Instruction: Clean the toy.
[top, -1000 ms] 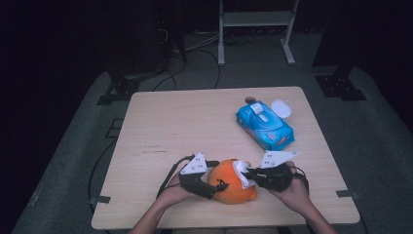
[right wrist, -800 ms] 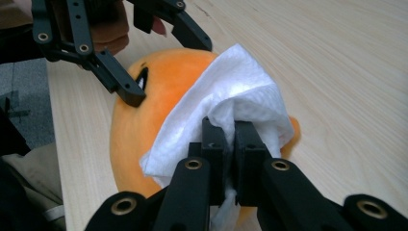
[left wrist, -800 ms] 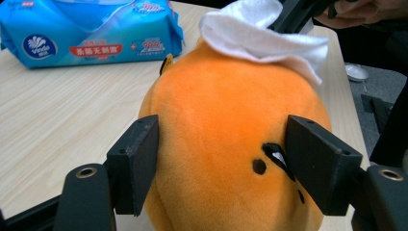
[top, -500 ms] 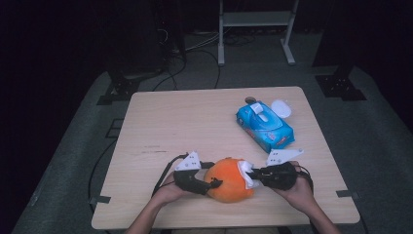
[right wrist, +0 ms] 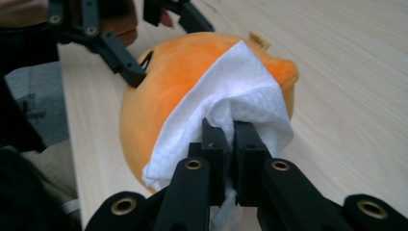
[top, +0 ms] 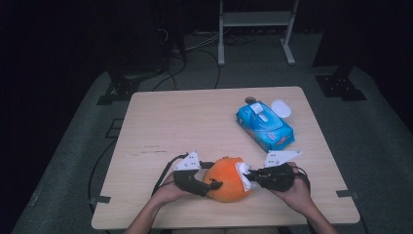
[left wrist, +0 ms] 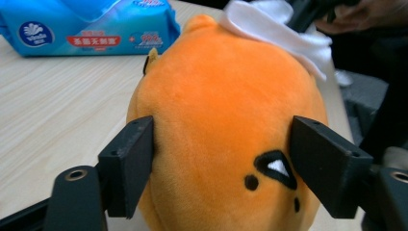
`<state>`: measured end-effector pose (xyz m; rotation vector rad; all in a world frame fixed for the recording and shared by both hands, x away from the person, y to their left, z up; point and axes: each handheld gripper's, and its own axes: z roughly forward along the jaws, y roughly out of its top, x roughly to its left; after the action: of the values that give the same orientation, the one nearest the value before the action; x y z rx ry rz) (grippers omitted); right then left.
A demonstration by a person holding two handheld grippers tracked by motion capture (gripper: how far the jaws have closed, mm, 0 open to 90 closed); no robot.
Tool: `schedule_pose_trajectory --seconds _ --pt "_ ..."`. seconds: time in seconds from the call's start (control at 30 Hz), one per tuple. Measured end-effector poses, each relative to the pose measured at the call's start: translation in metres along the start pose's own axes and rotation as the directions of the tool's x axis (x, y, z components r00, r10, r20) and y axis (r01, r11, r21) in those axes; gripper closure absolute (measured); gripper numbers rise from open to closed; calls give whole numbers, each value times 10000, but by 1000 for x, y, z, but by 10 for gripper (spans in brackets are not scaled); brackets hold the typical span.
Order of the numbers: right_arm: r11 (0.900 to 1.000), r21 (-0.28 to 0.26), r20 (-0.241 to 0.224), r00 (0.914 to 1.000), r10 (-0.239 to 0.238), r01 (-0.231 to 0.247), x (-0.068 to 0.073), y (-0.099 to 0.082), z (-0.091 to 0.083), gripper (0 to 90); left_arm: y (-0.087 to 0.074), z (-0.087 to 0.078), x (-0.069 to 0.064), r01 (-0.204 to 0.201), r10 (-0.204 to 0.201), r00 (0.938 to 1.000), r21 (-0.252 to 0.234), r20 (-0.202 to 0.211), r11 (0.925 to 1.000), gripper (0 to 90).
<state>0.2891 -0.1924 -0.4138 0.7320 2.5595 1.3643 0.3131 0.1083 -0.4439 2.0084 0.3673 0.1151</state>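
A round orange plush toy [top: 225, 184] lies near the table's front edge. My left gripper [top: 210, 185] holds it from the left; in the left gripper view the two black jaws press into both sides of the toy [left wrist: 216, 120], so this gripper [left wrist: 223, 163] is shut on it. My right gripper [top: 254, 177] comes from the right and is shut on a crumpled white wipe [right wrist: 231, 91]. The wipe [top: 243, 173] lies pressed against the toy's upper right side [right wrist: 173, 77], and the jaws of this gripper [right wrist: 233, 139] are closed tight on its folds.
A blue pack of wet wipes [top: 265, 126] lies at the back right of the wooden table [top: 195, 122], with a white round lid [top: 281, 108] and a small dark object [top: 251, 100] just behind it. Black cables trail from both grippers.
The left gripper and the toy shifted slightly left and back again. The right gripper stays pressed with the wipe on the toy; the wipe's place on it moved only a little.
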Motion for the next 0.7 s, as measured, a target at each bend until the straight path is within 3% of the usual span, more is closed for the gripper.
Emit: schedule_pose_trajectory --seconds 0.2,0.4,0.47,0.6,0.63,0.7 --pt "9975 -233 344 9972 668 -660 -14 1 2 845 -4 0 3 121 -121 9999 0 -36 9999 282" --pt "9971 58 172 9970 756 -757 -16 -7 0 845 -6 -1 6 475 -475 9989 -27 -65 9989 264" --pt "9969 113 67 9970 775 -775 -15 -9 -1 844 -5 0 5 329 -329 9994 -28 -68 9995 266" --pt "9980 -183 -130 9981 609 -611 -9 -2 -2 844 -1 3 -5 -452 452 9989 34 -74 9990 288" --pt "9980 -183 -130 9981 609 -611 -9 -2 -2 844 -1 3 -5 -452 452 9989 34 -74 9990 291" --pt "9981 -422 54 9989 462 -459 -8 6 -1 845 2 6 -11 -861 862 9962 112 -86 9962 298"
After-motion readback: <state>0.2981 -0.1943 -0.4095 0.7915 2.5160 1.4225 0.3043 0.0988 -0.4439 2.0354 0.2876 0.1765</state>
